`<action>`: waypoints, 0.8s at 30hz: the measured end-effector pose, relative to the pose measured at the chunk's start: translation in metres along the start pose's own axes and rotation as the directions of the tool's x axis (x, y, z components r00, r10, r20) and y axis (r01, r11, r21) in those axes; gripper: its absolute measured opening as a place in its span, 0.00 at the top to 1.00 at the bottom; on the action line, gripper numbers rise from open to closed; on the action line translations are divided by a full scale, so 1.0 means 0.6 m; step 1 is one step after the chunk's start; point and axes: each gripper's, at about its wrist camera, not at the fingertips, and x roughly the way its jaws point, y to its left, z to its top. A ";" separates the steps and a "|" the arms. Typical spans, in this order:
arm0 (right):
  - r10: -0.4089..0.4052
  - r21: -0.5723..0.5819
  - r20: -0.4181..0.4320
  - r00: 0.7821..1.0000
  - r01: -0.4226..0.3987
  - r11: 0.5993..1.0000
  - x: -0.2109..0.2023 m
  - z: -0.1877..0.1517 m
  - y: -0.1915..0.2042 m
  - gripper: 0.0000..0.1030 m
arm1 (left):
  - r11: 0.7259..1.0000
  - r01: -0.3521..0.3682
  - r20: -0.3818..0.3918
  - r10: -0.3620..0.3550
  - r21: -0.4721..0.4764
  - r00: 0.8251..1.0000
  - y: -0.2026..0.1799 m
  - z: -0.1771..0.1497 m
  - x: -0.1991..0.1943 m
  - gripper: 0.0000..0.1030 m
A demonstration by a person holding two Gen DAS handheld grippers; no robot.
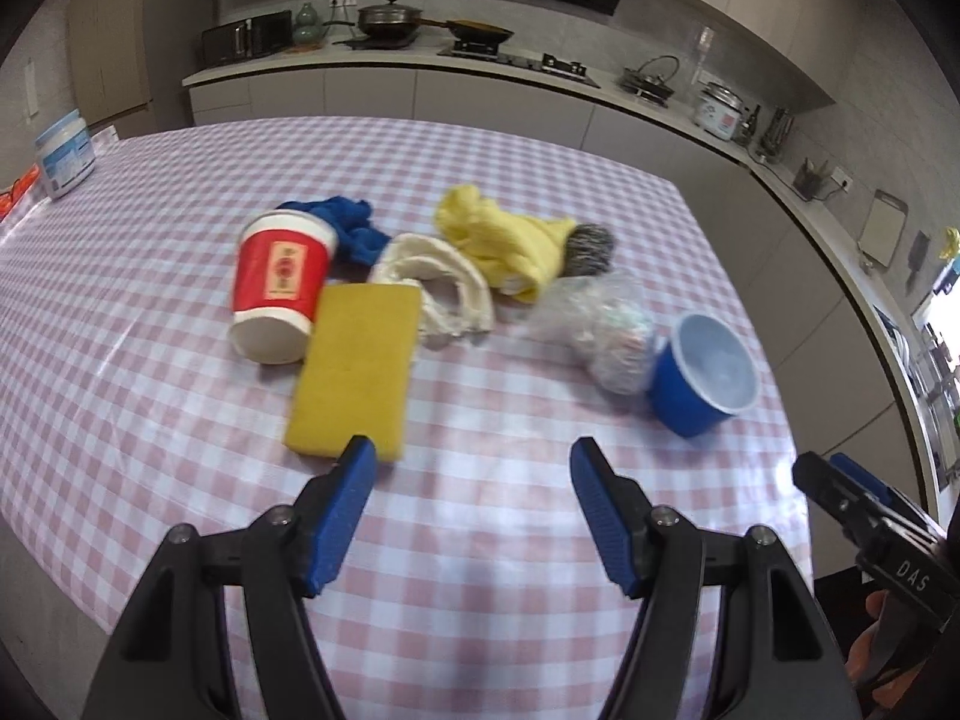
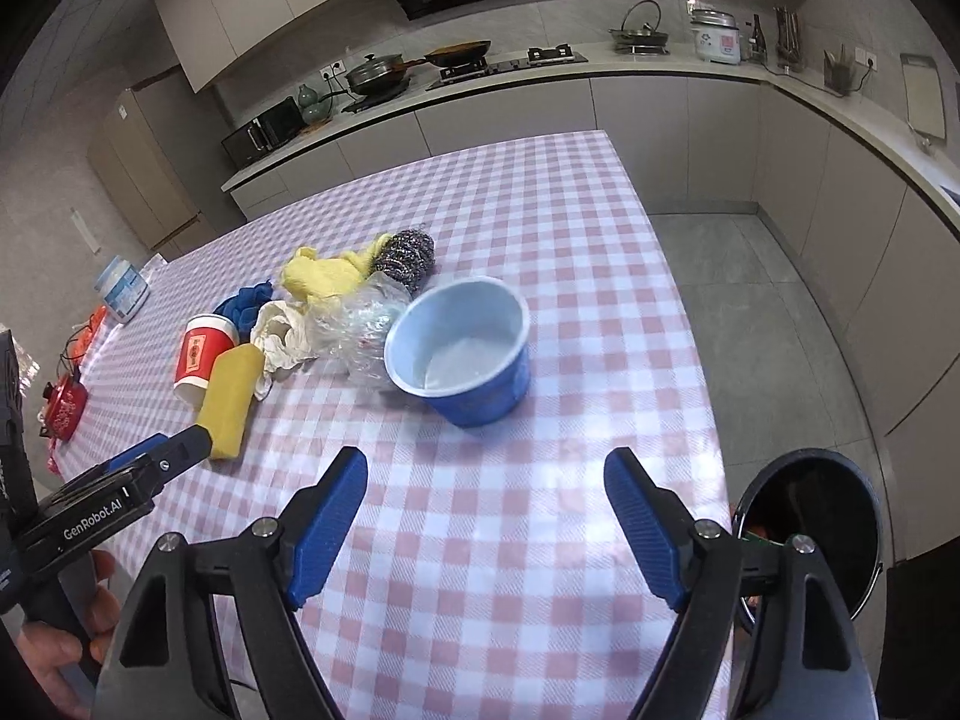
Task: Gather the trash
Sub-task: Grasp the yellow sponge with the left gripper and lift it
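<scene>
Nearest the lenses, both tools wide apart at the jaws and gripping nothing: left gripper over checked tablecloth, one blue finger overlapping the near end of the yellow sponge in view, contact impossible to tell; right gripper above bare cloth, well short of the blue cup. Off the table's right edge, down on the floor: black bin. Farther in, a loose cluster of trash mid-table: sponge lying flat, its far end against a tipped red paper cup; blue cup on its side, mouth toward the right wrist camera, touching a crumpled clear plastic bag. Behind those, white cloth, yellow cloth, blue cloth, and a steel scourer just beside the yellow cloth. Far left on the table, a white tub and, seen only from the right wrist, a small red item. Beyond, kitchen counter with pots and a rice cooker.
</scene>
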 end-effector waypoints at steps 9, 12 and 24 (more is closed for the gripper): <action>-0.032 0.013 -0.031 0.999 0.033 0.999 0.057 0.010 0.026 0.17 | 0.999 -0.034 -0.057 0.032 -0.036 0.998 0.062 0.012 0.056 0.34; -0.045 0.027 -0.034 0.998 0.046 0.999 0.067 0.012 0.028 0.17 | 0.999 -0.033 -0.072 0.031 -0.026 0.997 0.065 0.020 0.071 0.34; -0.080 0.047 -0.056 0.995 0.082 0.995 0.099 0.029 0.031 0.17 | 0.999 -0.042 -0.111 0.041 -0.006 0.993 0.065 0.035 0.123 0.33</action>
